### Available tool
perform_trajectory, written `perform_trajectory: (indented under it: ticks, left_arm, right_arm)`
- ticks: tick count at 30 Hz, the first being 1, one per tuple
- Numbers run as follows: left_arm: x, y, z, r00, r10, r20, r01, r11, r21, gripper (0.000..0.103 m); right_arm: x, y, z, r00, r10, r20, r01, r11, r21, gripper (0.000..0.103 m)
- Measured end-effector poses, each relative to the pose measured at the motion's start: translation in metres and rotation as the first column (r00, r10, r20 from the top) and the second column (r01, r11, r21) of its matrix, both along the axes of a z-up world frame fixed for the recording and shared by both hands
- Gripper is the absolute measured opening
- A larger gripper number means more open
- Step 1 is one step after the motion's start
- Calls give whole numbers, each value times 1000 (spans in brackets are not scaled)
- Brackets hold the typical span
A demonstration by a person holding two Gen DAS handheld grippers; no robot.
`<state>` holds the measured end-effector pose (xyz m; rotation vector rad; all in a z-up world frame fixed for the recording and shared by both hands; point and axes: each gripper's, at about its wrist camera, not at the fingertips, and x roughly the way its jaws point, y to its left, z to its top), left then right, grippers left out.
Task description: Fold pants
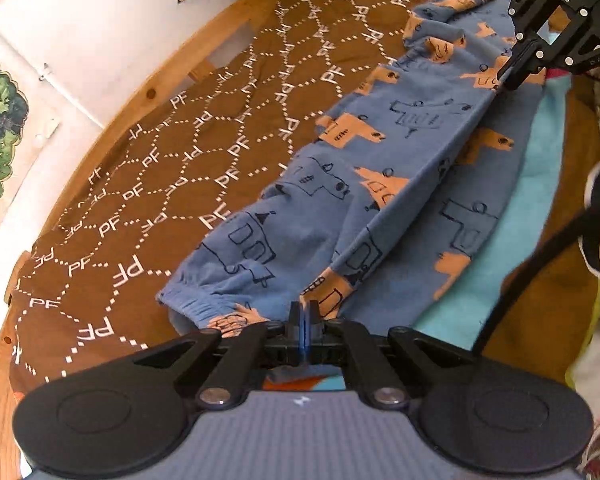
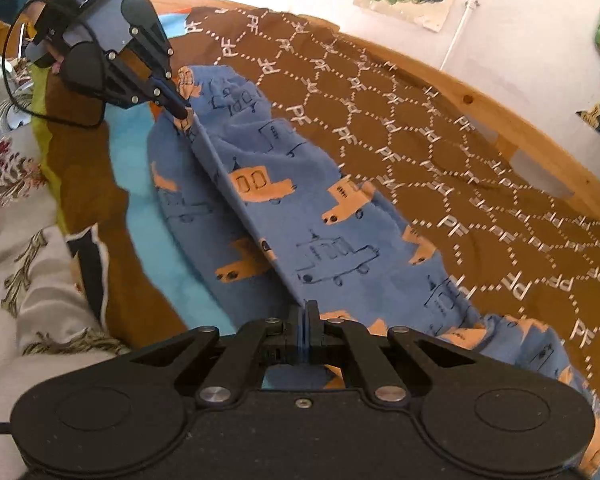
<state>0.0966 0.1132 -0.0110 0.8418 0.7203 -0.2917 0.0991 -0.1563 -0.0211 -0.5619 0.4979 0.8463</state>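
My left gripper [image 1: 304,310], jaws pinched on the cuff end of the soft blue cotton pants printed with orange trucks [image 1: 380,168], and my right gripper [image 2: 306,312], clamped on the same fold line at the waist end, stretch one raised crease taut between them, I judge to lay one leg over the other. The pants lie lengthwise on a brown quilted bedspread with white dotted hexagons [image 1: 180,152], over a light blue cloth [image 1: 540,184]. Beyond runs a curved pale wooden bed frame [image 2: 500,120].
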Motion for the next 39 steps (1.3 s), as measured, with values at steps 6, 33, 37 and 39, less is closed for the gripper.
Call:
perform_trajectory:
  ticks: [6,33,37,39]
  left_arm:
    - [0,-3,-7,1000,-12,-9,12,1000,24,3]
    - [-4,-1,-8,995,-56,-79,59,998,37,4]
    - [0,9,13,988,22,-153,-51,981,-187,24]
    - [1,11,25,985,77,-157,-123,944,-307,55]
  right_arm:
    - [4,-2,-6,1000,-12,-24,12,1000,6,13]
    - [-6,-5,-10,997,50,-55,-54,996,-76,8]
    - [-4,-13,-1,997,26,-73,-30,999,-44,36]
    - [-1,-23,6,996,-16,-86,15,1000,-7,47]
